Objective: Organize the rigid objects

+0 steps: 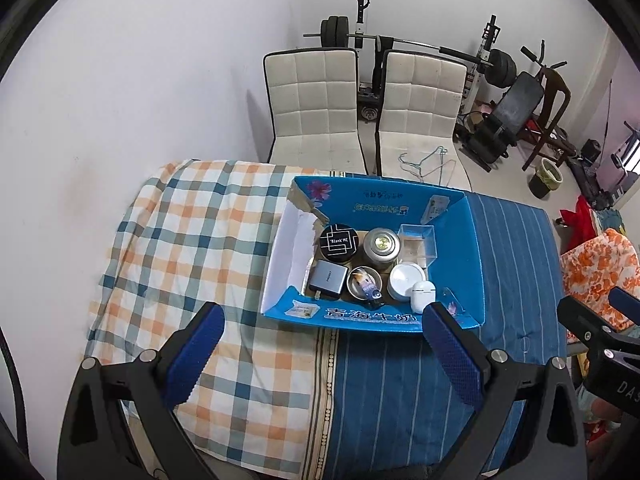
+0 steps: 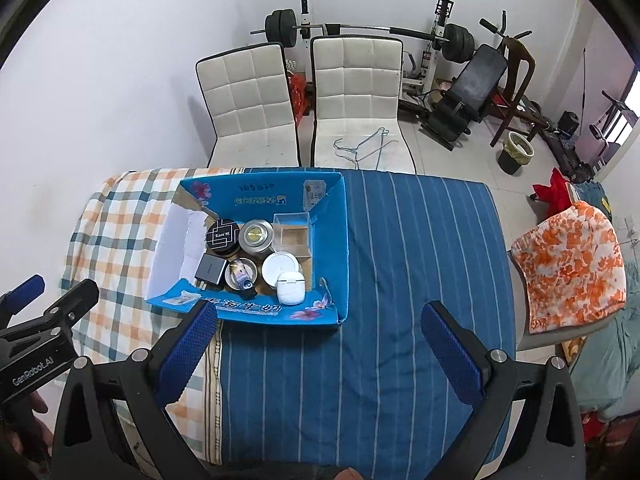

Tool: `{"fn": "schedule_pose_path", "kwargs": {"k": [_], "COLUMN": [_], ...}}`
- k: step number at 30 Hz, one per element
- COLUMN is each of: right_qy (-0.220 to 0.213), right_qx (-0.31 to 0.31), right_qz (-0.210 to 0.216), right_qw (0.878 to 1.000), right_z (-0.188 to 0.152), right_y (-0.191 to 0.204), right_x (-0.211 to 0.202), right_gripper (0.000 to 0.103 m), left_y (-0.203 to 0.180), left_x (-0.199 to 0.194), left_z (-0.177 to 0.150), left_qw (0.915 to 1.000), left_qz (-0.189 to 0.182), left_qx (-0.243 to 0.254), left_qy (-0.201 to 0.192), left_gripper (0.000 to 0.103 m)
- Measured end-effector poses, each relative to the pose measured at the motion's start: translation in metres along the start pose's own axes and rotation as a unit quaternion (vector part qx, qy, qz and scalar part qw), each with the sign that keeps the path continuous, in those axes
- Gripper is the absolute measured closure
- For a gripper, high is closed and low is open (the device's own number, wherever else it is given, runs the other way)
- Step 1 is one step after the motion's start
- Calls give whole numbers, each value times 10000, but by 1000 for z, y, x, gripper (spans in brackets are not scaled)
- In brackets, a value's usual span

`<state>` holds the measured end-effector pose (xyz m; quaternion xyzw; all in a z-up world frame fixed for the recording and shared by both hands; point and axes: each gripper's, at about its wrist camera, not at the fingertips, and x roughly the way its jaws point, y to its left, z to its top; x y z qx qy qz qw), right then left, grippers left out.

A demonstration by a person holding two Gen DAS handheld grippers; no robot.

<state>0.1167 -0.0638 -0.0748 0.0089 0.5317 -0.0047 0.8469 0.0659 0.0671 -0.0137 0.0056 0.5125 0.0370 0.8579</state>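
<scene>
A blue cardboard box (image 1: 472, 256) (image 2: 332, 236) sits on the cloth-covered table and holds several rigid items: a black round tin (image 1: 338, 242) (image 2: 222, 235), a silver can (image 1: 381, 245) (image 2: 256, 236), a clear plastic cube (image 1: 417, 242) (image 2: 291, 232), a grey charger (image 1: 328, 278) (image 2: 211, 270), a small metal cup (image 1: 363, 283) (image 2: 240, 273), a white round jar (image 1: 405, 278) (image 2: 280, 266) and a white earbud case (image 1: 423, 295) (image 2: 290, 286). My left gripper (image 1: 324, 340) is open, hovering in front of the box with nothing between its fingers. My right gripper (image 2: 320, 334) is open too, above the blue striped cloth right of the box's front.
The table carries a checked cloth (image 1: 192, 232) on the left and a blue striped cloth (image 2: 420, 260) on the right. Two white padded chairs (image 1: 316, 108) (image 2: 360, 96) stand behind it, with wire hangers on one. Gym equipment lines the wall. An orange floral cloth (image 2: 568, 264) drapes at right.
</scene>
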Motion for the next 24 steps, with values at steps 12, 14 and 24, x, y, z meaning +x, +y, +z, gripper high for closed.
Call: {"fn": "schedule_pose_path", "kwargs": {"k": [12,14,24], "right_qy": [-31,-35,-21], "right_qx": [72,78,83], "right_qz": [-12,-25,-19], "right_qw": [10000,10000,10000], "right_z": [-2,-2,-4], "right_y": [-3,-3,-3], "right_x": [0,-2,-2], "right_gripper": [0,0,0], "left_y": [1,2,3], "left_x": [-4,-5,-6], "left_z": [-7,-6,-6], "left_qw": [10000,10000,10000], "left_qz": [22,25,52], "left_qx": [-43,-37,-10], "left_qy": [-14,-17,-27], "left_gripper": [1,1,1]}}
